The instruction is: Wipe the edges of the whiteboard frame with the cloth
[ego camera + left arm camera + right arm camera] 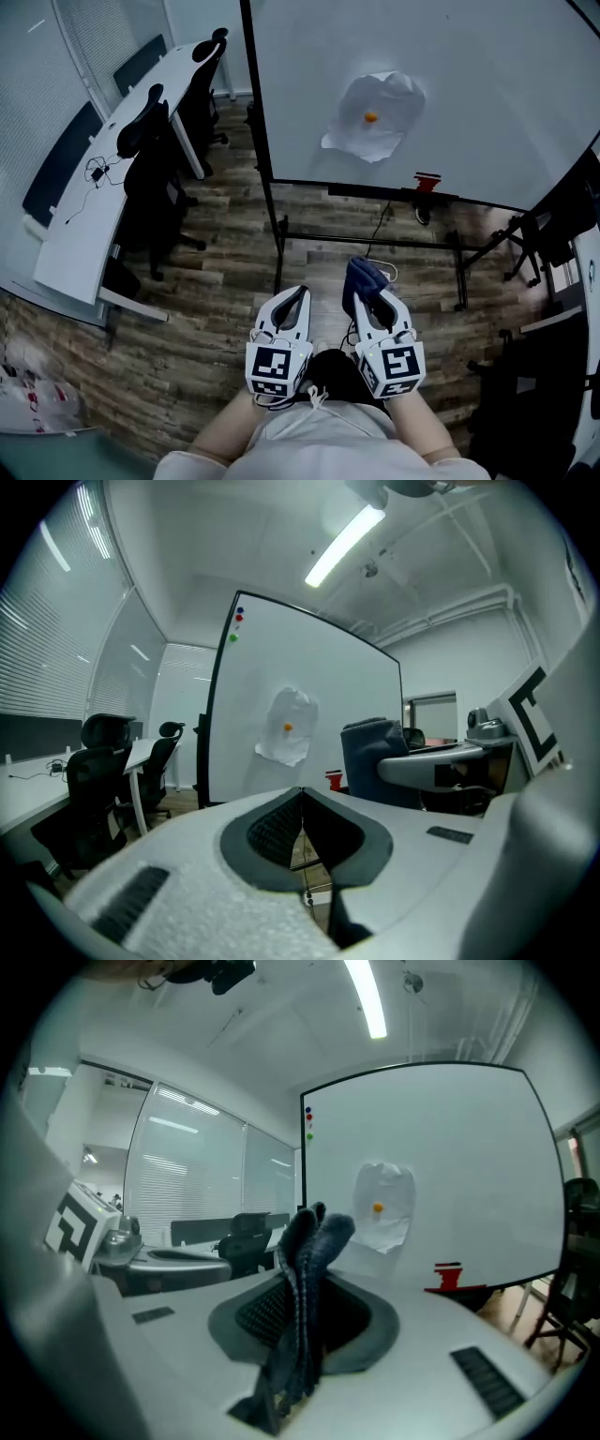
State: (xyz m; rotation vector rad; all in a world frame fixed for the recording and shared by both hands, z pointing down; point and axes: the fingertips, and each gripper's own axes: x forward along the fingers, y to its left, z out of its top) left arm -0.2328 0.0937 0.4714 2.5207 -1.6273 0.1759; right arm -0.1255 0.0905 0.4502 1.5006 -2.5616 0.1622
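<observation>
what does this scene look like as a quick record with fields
left gripper: shut, nothing between its jaws
right gripper: shut on the dark blue cloth
whiteboard: upright on a stand, apart from both grippers
frame: black, cloth not on it yet
on board: paper sheet under an orange magnet
bottom edge: red object
left side: office chairs, white desk
</observation>
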